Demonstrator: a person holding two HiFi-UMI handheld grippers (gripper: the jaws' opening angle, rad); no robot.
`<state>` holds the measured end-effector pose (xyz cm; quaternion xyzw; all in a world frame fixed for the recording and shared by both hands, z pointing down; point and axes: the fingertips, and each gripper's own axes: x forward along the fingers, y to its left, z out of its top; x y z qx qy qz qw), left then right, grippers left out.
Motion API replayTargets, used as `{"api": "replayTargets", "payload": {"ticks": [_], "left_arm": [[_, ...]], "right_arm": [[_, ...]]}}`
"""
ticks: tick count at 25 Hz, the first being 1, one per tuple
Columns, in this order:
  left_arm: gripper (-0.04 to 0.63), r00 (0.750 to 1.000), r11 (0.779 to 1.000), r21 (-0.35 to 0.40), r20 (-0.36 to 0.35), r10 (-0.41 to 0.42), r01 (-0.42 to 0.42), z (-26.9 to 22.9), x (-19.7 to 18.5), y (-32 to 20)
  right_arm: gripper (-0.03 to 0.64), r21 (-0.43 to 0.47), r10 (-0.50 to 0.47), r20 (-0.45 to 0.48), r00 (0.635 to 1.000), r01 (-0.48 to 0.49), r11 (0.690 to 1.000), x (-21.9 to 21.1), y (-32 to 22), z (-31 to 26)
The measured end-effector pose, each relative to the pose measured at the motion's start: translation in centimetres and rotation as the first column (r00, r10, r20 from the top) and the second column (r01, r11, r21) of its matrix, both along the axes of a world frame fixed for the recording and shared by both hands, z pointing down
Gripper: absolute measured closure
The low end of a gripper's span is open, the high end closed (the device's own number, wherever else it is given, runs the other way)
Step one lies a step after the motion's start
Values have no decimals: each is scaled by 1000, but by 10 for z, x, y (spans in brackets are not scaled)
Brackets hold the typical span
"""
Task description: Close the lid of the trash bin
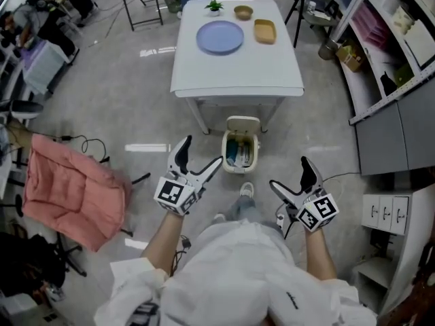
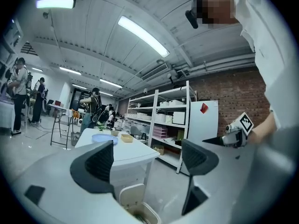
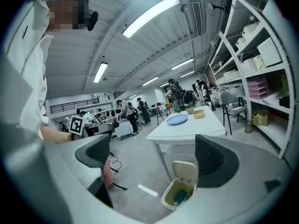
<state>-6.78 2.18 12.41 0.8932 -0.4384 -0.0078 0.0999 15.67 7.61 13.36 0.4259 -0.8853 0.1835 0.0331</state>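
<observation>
Where the head view looks steeply down, I log the trash bin (image 1: 240, 153) standing on the floor just at the near edge of the white tabletop (image 1: 238, 80), between its legs. Its lid (image 1: 242, 123) is up, on the side toward the table, and the bin's inside shows with blue-green rubbish in it. Left gripper (image 1: 204, 150): in the air just left of the bin, not touching it, fingers (image 1: 182, 152) spread wide. Right gripper (image 1: 288, 171): lower right of the bin, apart from it, also spread. Blue plate (image 1: 219, 37) and yellow tray (image 1: 264, 30) sit at the tabletop's far end. Pink cloth (image 1: 68, 189) lies at far left.

Left gripper view: both dark fingers (image 2: 96, 164) stand well apart with nothing between them. The bin's raised lid (image 2: 132, 194) shows low in the gap, the tabletop behind it. Shelving (image 2: 163, 120) lines the wall beyond. The right gripper (image 2: 219, 141) shows at right.

Right gripper view: fingers (image 3: 215, 157) apart, gripping nothing. The open trash bin (image 3: 177, 196) sits low in the gap, nearer the right-hand finger, lid (image 3: 185, 171) upright against the table leg side.
</observation>
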Motion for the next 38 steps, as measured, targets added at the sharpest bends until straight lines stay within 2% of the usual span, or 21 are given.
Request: {"api": "replayTargets", "payload": {"ticks": [9, 16, 25, 31, 38], "left_arm": [[153, 996, 999, -40, 87, -4, 7, 31, 44, -60], [153, 990, 997, -77, 142, 8, 3, 66, 52, -97], [153, 978, 993, -86, 183, 98, -83, 145, 55, -143], [153, 974, 991, -92, 195, 112, -95, 196, 49, -167], [155, 976, 988, -129, 187, 114, -91, 259, 47, -179]], "right_arm": [[44, -36, -137, 6, 991, 137, 990, 17, -76, 29], [46, -81, -210, -28, 977, 208, 975, 9, -122, 70], [48, -109, -189, -62, 980, 181, 977, -10, -170, 138], [49, -73, -189, -165, 968, 179, 981, -20, -198, 185], [49, -77, -182, -194, 964, 170, 982, -19, -223, 241]]}}
